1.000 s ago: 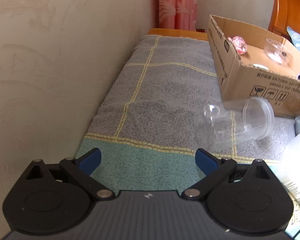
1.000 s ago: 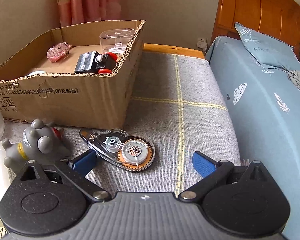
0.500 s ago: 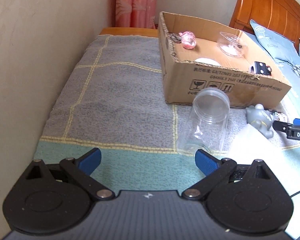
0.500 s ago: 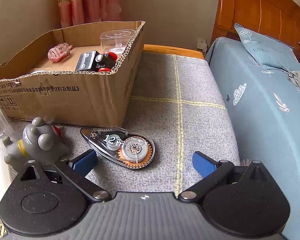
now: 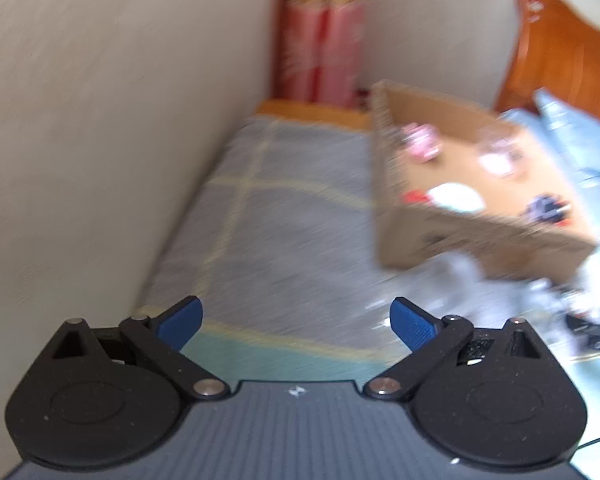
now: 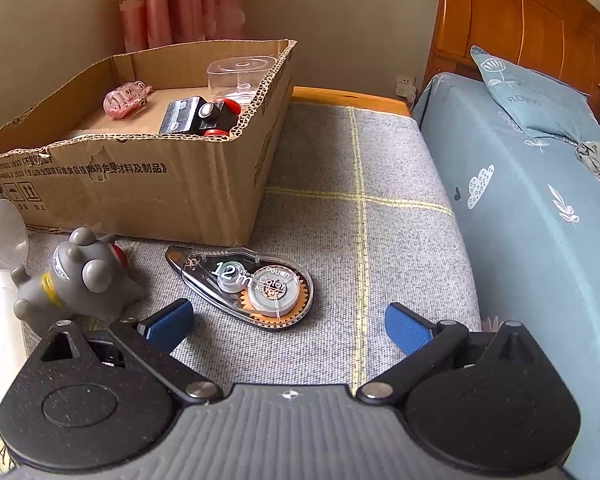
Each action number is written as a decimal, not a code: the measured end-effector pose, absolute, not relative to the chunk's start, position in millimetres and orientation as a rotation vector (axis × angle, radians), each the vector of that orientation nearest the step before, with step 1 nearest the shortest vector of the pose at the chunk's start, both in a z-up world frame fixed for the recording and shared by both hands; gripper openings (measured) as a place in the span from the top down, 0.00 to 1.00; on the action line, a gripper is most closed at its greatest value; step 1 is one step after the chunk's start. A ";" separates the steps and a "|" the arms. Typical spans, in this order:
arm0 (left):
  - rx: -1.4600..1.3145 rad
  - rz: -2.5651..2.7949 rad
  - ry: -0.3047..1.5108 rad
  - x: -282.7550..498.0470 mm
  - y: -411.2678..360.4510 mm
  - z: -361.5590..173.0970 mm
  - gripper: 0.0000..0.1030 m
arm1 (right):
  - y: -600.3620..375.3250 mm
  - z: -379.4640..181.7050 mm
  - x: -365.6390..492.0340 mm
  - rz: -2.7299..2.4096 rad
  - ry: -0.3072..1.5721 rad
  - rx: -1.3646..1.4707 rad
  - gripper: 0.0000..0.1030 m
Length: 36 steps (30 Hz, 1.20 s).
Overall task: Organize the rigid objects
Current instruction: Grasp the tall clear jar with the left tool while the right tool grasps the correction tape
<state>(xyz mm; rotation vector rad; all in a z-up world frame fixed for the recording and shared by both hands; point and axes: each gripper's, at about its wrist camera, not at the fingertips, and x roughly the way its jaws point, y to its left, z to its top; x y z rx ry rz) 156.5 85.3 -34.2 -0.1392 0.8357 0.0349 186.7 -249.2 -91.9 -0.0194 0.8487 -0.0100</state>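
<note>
Beside the cardboard box (image 6: 140,184), on woven grey cloth (image 6: 360,240), a teardrop-shaped clear plastic correction tape (image 6: 246,284) lies flat, narrow tip toward the box; right gripper (image 6: 288,326) and left gripper (image 5: 296,322) both gape wide, empty.

Grey checked blanket (image 6: 380,240) carries cardboard box (image 6: 148,188), correction tape (image 6: 256,288), grey toy (image 6: 80,276), clear jar (image 6: 2,224).

Soft daylight, even, shadows faint. Left wrist view motion-blurred throughout; right wrist view sharp. Fisheye bending, dark corners.

Each gripper, left gripper (image 5: 296,320) and right gripper (image 6: 288,322), had blue finger pads, black linkages with silver screws, and a ribbed grey body.
</note>
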 end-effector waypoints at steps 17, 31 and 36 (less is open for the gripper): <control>0.095 -0.018 0.847 190.3 15.5 -56.4 0.01 | -245.5 -90.5 191.0 0.015 0.853 -0.058 0.00; -0.002 0.101 0.860 165.6 49.7 -65.6 0.01 | -249.2 -88.5 188.2 0.033 0.865 0.037 0.00; -0.057 0.097 0.864 168.1 52.1 -70.8 0.01 | -238.8 -88.0 195.6 0.035 0.855 0.052 0.00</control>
